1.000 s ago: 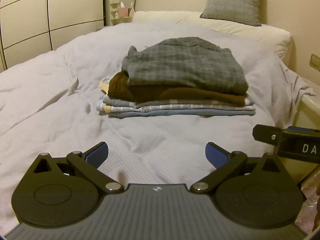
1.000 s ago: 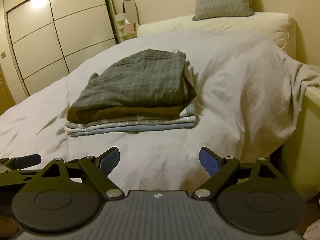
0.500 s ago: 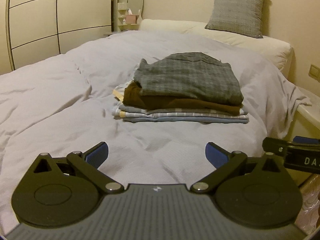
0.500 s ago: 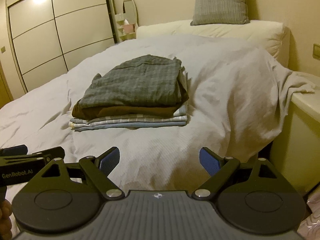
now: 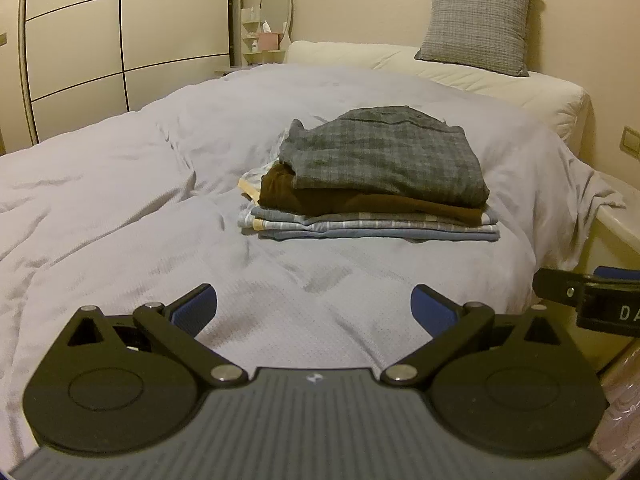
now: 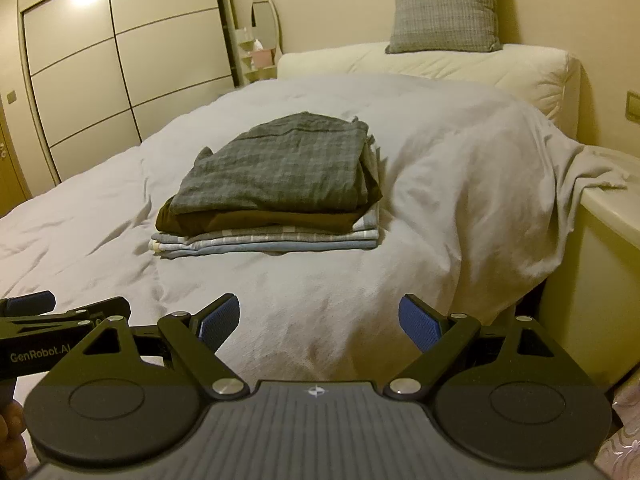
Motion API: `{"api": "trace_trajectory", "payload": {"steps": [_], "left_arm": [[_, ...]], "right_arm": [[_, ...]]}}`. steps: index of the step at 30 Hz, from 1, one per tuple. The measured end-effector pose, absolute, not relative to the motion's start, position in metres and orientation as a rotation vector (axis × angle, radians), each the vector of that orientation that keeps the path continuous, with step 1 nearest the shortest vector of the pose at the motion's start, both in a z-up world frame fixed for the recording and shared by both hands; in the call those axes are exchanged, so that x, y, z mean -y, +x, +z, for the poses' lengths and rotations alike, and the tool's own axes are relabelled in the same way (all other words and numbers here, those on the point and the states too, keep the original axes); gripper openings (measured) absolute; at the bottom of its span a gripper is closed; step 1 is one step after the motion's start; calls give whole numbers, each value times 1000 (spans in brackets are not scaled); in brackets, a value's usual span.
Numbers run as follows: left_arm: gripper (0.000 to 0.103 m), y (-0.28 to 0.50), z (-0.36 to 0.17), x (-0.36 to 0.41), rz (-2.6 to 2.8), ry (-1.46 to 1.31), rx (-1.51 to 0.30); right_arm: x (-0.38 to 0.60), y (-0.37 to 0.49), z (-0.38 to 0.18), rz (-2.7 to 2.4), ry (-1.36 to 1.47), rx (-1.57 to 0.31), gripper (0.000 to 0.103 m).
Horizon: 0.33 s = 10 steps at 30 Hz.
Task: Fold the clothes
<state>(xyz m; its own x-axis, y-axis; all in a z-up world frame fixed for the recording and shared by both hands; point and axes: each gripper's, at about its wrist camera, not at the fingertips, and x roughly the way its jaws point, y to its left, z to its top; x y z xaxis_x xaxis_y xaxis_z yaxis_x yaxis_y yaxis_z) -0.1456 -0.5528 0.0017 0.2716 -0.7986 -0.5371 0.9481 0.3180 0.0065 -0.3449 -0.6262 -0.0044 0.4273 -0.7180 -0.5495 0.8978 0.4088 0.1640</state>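
A stack of folded clothes (image 5: 372,188) lies on the bed, with a grey checked garment (image 5: 384,160) on top, a brown one (image 5: 360,202) under it and pale blue striped pieces (image 5: 372,228) at the bottom. The same stack (image 6: 272,192) shows in the right wrist view. My left gripper (image 5: 314,306) is open and empty, well short of the stack. My right gripper (image 6: 320,322) is open and empty too, near the bed's front edge. Each gripper shows at the side of the other's view: the right one (image 5: 592,300) and the left one (image 6: 48,324).
A pale duvet (image 5: 120,208) covers the bed, and a grey cushion (image 5: 478,26) leans against the wall behind a cream pillow (image 5: 480,80). A wardrobe (image 6: 120,68) stands at the left. A cream ledge (image 6: 608,216) borders the bed at the right.
Both grippers have drawn back and risen from the stack, which looks smaller and farther off. Both stayed open and empty. The stack has not moved.
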Motion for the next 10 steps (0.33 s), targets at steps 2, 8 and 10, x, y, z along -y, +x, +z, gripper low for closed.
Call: {"api": "trace_trajectory", "payload": {"steps": [2, 8, 10], "left_arm": [[102, -146, 3, 552, -1208, 354, -484], [102, -145, 2, 553, -1202, 351, -490], [102, -144, 0, 553, -1204, 347, -498]], "right_arm": [[626, -345, -4, -1056, 476, -430, 89], [627, -346, -5, -1053, 480, -436, 89], [626, -346, -6, -1054, 478, -437, 89]]}}
